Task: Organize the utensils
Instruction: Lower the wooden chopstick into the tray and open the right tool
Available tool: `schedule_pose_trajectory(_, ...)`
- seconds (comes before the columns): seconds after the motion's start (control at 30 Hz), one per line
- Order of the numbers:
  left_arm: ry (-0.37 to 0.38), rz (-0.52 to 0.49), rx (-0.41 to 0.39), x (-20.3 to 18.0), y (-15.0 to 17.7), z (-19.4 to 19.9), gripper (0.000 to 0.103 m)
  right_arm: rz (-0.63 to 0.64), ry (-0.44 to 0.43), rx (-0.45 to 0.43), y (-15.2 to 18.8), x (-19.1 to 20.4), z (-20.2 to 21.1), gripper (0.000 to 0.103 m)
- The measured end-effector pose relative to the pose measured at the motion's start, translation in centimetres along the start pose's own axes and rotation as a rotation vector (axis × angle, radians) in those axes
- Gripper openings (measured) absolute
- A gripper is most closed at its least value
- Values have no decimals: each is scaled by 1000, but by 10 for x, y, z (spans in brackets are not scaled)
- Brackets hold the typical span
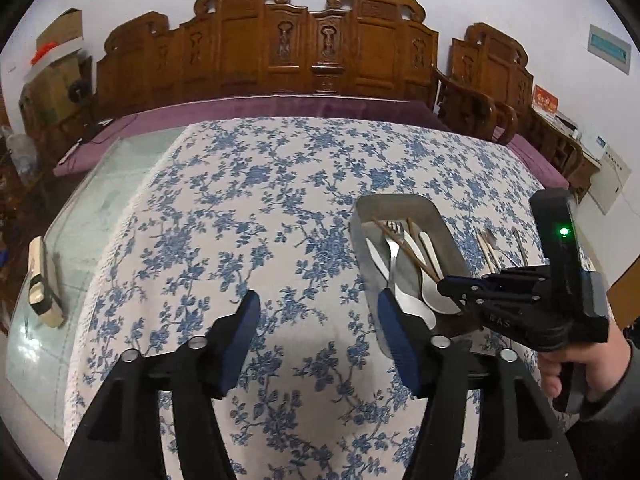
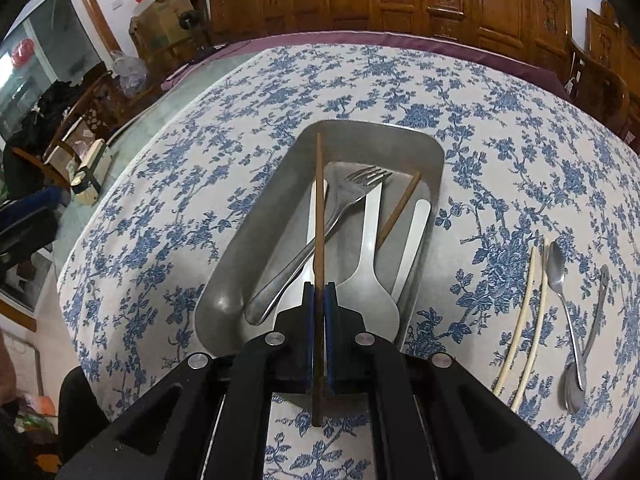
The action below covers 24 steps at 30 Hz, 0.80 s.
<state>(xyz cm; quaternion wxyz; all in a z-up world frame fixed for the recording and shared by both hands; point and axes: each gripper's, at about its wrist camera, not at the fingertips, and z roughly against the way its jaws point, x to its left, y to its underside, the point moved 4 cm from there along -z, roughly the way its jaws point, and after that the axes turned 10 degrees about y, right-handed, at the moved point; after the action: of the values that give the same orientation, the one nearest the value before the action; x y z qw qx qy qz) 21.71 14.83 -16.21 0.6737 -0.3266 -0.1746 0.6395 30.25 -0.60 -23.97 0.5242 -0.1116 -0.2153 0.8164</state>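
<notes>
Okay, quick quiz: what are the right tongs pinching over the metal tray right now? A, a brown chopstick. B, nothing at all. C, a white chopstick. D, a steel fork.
A: the right tongs are shut on a brown chopstick that runs out over the metal tray, while the fork lies loose inside it and the white chopsticks stay on the tablecloth.

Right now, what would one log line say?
right claw: shut on brown chopstick over metal tray | left claw: open, empty | white chopsticks: on tablecloth
</notes>
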Motion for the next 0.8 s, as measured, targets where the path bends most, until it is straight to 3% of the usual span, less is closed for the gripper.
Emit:
schedule_pose_trajectory(0.07, -8, 5, 2, 4, 2, 3, 62, -2, 5, 7, 0, 0, -5, 6)
schedule_pose_trajectory(0.13, -9, 10, -1, 8, 3, 4, 75, -1, 9, 12, 0, 1, -8, 6)
schedule_pose_trajectory(0.43, -14, 30, 6, 14, 9, 4, 91, -11, 12, 19, -2, -4, -13, 6)
schedule_pose_trajectory(0.67, -21, 23, 32, 9, 14, -4, 93, -5, -35, -25, -7, 1, 1, 8)
schedule_pose_trajectory(0.8, -15, 23, 36, 2, 13, -8, 93, -3, -56, -74, -3, -6, 25, 18)
